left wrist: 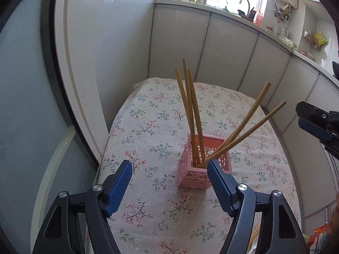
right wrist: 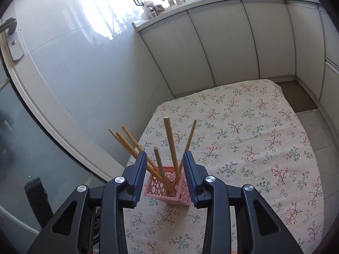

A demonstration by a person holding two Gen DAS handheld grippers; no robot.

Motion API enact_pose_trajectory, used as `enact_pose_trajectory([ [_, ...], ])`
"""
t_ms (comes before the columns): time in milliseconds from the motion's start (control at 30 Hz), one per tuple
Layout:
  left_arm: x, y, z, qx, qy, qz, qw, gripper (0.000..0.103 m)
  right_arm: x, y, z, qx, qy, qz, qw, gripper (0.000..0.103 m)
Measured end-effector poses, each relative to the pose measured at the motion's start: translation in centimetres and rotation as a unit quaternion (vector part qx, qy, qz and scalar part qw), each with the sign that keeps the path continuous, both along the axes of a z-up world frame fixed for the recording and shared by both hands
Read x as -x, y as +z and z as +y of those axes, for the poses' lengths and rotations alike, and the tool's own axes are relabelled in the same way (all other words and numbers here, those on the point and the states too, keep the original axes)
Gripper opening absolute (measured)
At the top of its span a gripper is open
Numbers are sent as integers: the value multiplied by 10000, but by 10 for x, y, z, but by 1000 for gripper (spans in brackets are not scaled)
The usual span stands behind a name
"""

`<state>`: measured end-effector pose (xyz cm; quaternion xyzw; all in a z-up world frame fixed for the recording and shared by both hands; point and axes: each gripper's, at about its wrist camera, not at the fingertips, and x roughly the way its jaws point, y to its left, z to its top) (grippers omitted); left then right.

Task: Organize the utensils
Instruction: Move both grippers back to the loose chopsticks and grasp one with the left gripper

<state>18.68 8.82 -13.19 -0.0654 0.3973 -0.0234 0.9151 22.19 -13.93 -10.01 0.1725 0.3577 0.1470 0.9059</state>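
Six wooden chopsticks (right wrist: 169, 146) stand leaning in the pink perforated holder (right wrist: 169, 192), which is set on the floral-clothed bench (right wrist: 254, 148). The right claw (right wrist: 165, 177) is parted, its pads clear of every stick; it should be lifted straight up so none is snagged. The left claw (left wrist: 169, 182) is held wide apart, empty, beside the holder.

Matt wooden chopsticks (left wrist: 191, 114) stand in a pink perforated plastic basket (left wrist: 188, 174) on the table's (right wrist: 264, 148) floral woven cloth, beside glossy cabinet doors (right wrist: 222, 42).
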Motion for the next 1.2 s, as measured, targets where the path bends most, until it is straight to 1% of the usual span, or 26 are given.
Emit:
enact_pose_trajectory([
  [67,2,-3,-7,-16,-155,147,9998,75,8,0,-17,37,-63,173,9998,41],
  [133,3,-8,-15,0,-358,322,9988,75,15,-2,-33,142,-163,390,9990,47],
  [267,7,-21,-40,-31,-816,736,9939,76,30,-19,-67,292,-338,973,9943,51],
  [367,11,-35,-64,-92,-1219,1056,9869,76,39,-36,-90,369,-429,1388,9887,51],
  [500,19,-54,-97,-228,-1703,1424,9748,76,49,-59,-113,557,-492,1837,9802,52],
  [600,25,-66,-121,-335,-1998,1647,9653,76,55,-76,-129,521,-560,2158,9734,52],
  [733,23,-83,-147,-374,-2232,1914,9551,76,58,-95,-148,532,-684,2504,9643,52],
  [933,14,-102,-177,-425,-2378,2207,9450,73,58,-113,-166,545,-688,2824,9553,52],
  [1033,12,-109,-190,-419,-2495,2322,9392,61,57,-121,-171,597,-690,2963,9507,52],
  [1100,9,-114,-199,-361,-2595,2430,9340,43,56,-126,-174,600,-666,3039,9485,52],
  [1133,8,-116,-202,-320,-2638,2490,9314,39,55,-128,-175,590,-661,3067,9477,52],
  [1200,6,-120,-210,-295,-2712,2573,9270,28,54,-131,-177,579,-652,3104,9466,52],
])
